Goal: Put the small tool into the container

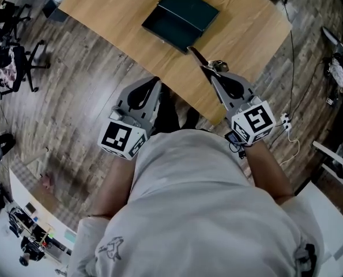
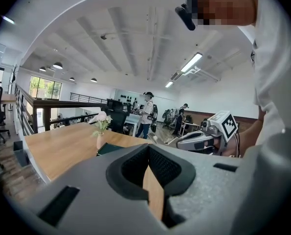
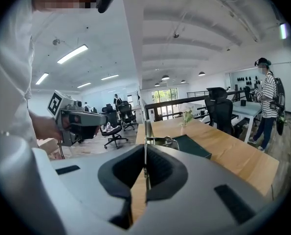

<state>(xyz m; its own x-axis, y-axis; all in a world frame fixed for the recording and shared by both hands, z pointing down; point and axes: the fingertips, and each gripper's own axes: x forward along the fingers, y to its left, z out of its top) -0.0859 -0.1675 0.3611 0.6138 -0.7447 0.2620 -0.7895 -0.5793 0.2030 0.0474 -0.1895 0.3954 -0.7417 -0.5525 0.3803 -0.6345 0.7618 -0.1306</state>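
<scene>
A dark green open container (image 1: 172, 23) lies on the wooden table (image 1: 102, 10), toward its far side. My right gripper (image 1: 213, 75) hovers over the table's near edge, shut on a small thin metal tool (image 1: 197, 56) whose dark end points at the container. In the right gripper view the tool (image 3: 145, 126) rises as a thin blade from the closed jaws, with the container (image 3: 196, 147) just beyond. My left gripper (image 1: 155, 81) hangs by the table's near edge, shut and holding nothing. From the left gripper view, the container (image 2: 108, 148) lies ahead on the table.
A small vase of flowers (image 2: 101, 130) stands on the table behind the container. Black office chairs (image 1: 12, 62) stand on the wood floor at the left. A cable (image 1: 292, 62) runs along the floor at the right. People stand far back (image 2: 146, 114).
</scene>
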